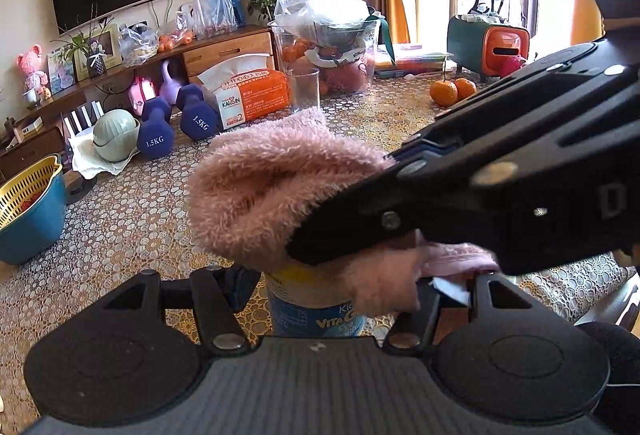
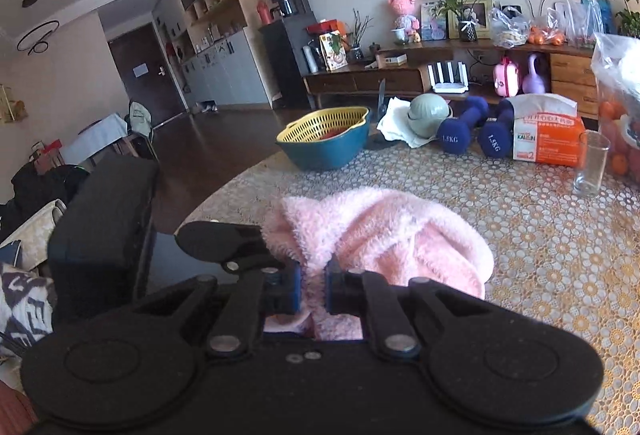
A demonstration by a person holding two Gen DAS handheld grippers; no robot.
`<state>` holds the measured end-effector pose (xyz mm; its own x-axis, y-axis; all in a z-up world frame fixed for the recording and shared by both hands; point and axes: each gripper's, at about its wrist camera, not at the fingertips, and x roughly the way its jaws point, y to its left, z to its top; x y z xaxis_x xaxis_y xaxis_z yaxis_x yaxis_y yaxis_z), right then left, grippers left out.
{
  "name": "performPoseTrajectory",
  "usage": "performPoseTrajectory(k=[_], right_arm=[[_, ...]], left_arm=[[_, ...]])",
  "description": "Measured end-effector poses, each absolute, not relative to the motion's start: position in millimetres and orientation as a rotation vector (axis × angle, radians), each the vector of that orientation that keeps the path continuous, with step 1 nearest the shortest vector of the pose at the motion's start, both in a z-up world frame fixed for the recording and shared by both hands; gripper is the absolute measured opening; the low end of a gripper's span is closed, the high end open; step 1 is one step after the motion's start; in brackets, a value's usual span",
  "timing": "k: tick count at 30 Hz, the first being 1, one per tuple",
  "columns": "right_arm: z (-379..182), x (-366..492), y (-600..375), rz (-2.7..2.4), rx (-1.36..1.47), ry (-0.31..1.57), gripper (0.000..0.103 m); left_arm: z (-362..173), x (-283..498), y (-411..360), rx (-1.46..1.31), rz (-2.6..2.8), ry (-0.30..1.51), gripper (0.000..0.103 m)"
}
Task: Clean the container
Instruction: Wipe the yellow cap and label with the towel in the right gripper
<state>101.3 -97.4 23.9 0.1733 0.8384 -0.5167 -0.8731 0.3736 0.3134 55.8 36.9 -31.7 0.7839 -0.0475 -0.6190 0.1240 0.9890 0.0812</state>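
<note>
Holding the container (image 1: 316, 305) steady is the function of the left gripper (image 1: 332, 287): its two fingers stand on either side of the can's body, the left finger (image 1: 236, 287) near the label and the right finger (image 1: 424, 303) largely hidden behind cloth, so contact cannot be confirmed and whether the jaws are clamped or merely bracketing the can cannot be told. The container stands upright on the patterned table cover (image 1: 132, 219), directly in front of the left wrist camera, with only its blue-and-white label band visible below the cloth. The pink fleece cloth (image 1: 272, 191) is draped over the top of the container, covering its lid or mouth entirely; this placement suits wiping the upper rim and top surface. The right gripper (image 2: 313, 289) reaches in from the right, above the container, with its jaws drawn nearly together and pinched on a fold of the cloth; this grip lets the cloth be dragged or turned over the can while the left side resists rotation. Judged from the cloth's position, the wiping step is in progress. Further right on the table, an empty glass (image 2: 592, 165) and a tissue pack (image 2: 548, 135) stand well apart from the work area; two blue dumbbells (image 1: 176, 127) lie at the left of it.
</note>
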Motion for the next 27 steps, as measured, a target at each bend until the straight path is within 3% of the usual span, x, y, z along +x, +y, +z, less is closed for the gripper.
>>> performPoseTrajectory(k=[27], right_arm=[[-19.1,180.6,-111.5,1.001,0.125,0.788,0.012]], left_arm=[[-29.9,58.7,38.8,0.100,-0.093,0.661,0.060]])
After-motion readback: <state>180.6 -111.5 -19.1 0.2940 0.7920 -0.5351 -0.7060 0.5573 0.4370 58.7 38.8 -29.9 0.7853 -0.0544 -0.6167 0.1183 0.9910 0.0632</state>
